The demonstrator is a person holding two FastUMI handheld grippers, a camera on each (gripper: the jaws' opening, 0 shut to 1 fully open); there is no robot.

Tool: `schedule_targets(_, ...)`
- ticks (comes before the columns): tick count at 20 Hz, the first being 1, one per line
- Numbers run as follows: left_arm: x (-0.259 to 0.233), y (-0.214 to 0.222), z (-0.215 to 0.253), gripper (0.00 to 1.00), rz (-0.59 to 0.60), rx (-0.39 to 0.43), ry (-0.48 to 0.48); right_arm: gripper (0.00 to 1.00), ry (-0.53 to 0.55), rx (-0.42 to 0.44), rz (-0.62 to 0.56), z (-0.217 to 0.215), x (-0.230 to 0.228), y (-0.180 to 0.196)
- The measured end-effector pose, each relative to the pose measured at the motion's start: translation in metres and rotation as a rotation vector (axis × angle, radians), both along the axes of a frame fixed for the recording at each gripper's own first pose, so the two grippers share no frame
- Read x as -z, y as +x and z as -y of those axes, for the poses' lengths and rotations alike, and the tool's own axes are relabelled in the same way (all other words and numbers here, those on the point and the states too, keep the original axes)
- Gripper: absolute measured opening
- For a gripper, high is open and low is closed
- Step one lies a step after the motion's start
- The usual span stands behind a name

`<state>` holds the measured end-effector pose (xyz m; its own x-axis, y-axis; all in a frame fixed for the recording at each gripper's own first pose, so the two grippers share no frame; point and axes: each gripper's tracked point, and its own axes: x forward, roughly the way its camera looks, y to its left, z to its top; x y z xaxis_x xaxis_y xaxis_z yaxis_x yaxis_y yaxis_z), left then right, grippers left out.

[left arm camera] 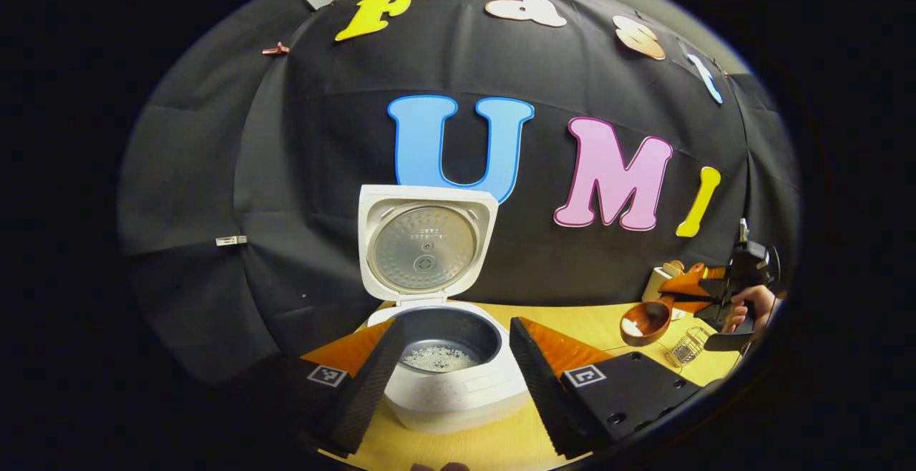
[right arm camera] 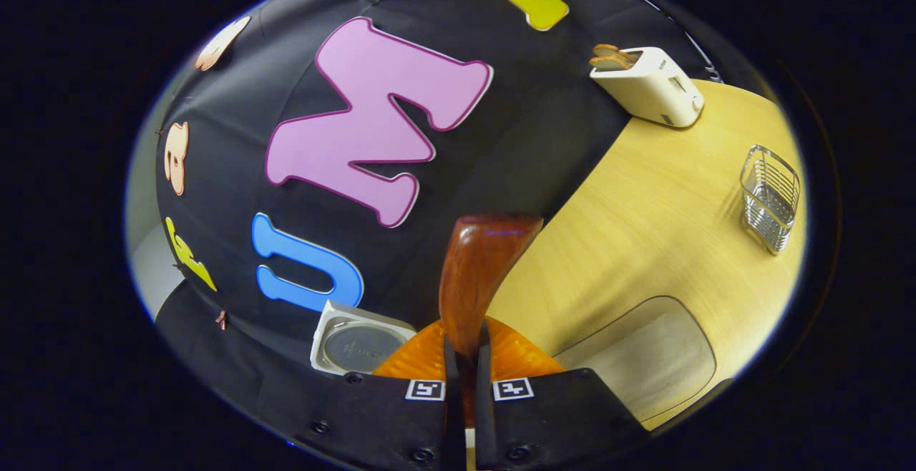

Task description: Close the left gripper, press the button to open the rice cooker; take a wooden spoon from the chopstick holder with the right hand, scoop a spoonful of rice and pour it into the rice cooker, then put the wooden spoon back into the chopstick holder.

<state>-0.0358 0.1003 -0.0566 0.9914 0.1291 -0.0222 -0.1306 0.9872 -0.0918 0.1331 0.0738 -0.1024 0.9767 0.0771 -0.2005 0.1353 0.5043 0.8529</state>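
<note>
Lid (left arm camera: 426, 242) of rice cooker (left arm camera: 458, 385) up with rice inside at frame centre; left gripper (left arm camera: 451, 378) spread; right gripper (right arm camera: 465, 356) pinching wooden spoon (right arm camera: 478, 270), return to chopstick holder (right arm camera: 771, 195) apparently left.

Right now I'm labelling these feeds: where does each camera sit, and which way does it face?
Left gripper view: rides the left gripper, fingers apart, facing the open white rice cooker; a hand shows far right.
Right gripper view: rides the right gripper, tilted, fingers shut on the brown wooden spoon, facing the wall.
Shared: spoon, rice cooker lid, wire chopstick holder.
</note>
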Motion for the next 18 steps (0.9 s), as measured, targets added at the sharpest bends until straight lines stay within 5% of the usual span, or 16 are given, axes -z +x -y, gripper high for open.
schedule_targets(13,0.018,-0.024,-0.034,0.95,-0.005,-0.038,-0.021,0.10,-0.036,-0.186,0.033,-0.155,-0.033,0.086)
schedule_targets(18,0.022,-0.021,-0.043,0.95,-0.005,-0.039,-0.028,0.09,-0.141,-0.238,0.042,-0.200,-0.035,0.113)
